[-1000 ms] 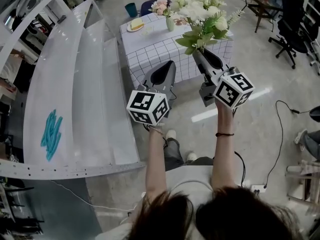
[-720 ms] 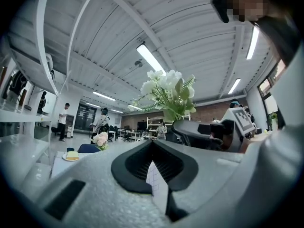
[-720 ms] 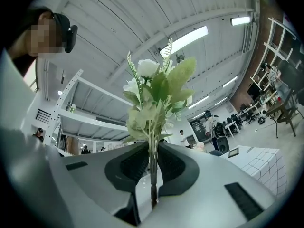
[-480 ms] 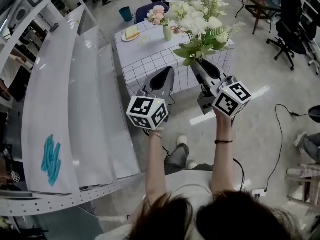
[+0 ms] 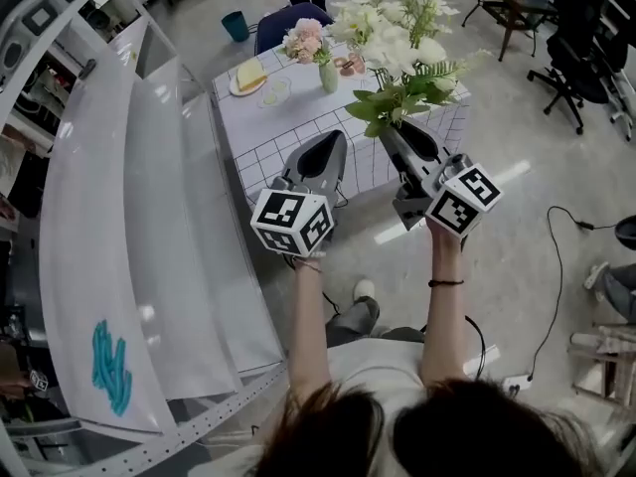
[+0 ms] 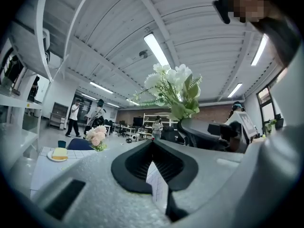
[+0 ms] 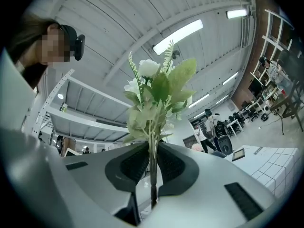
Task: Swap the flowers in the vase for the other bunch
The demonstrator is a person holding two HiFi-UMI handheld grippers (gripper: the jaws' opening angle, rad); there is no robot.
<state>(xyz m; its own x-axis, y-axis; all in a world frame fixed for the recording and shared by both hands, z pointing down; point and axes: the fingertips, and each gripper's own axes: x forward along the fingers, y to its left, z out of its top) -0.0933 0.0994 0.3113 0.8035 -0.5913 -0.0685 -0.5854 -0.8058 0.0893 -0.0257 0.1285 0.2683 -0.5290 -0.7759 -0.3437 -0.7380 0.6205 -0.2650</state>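
My right gripper (image 5: 407, 132) is shut on the stems of a bunch of white flowers (image 5: 397, 43) with green leaves, held upright in front of the table. In the right gripper view the white bunch (image 7: 156, 91) rises from between the jaws. My left gripper (image 5: 320, 157) is shut and holds nothing, level beside the right one. A small green vase (image 5: 328, 76) with pink flowers (image 5: 306, 40) stands on the checked tablecloth (image 5: 288, 117). The left gripper view shows the pink flowers (image 6: 96, 136) far off on the table, left of my left gripper (image 6: 152, 146).
A plate with a yellow cake slice (image 5: 248, 78) lies on the table left of the vase. A blue chair (image 5: 283, 20) stands behind the table. A long white curved panel (image 5: 129, 217) runs along the left. Office chairs (image 5: 586, 58) and a floor cable (image 5: 556, 266) are at right.
Both grippers have moved forward toward the checked table, the right one still carrying the white bunch. The table and curved panel have shifted lower in the head view.
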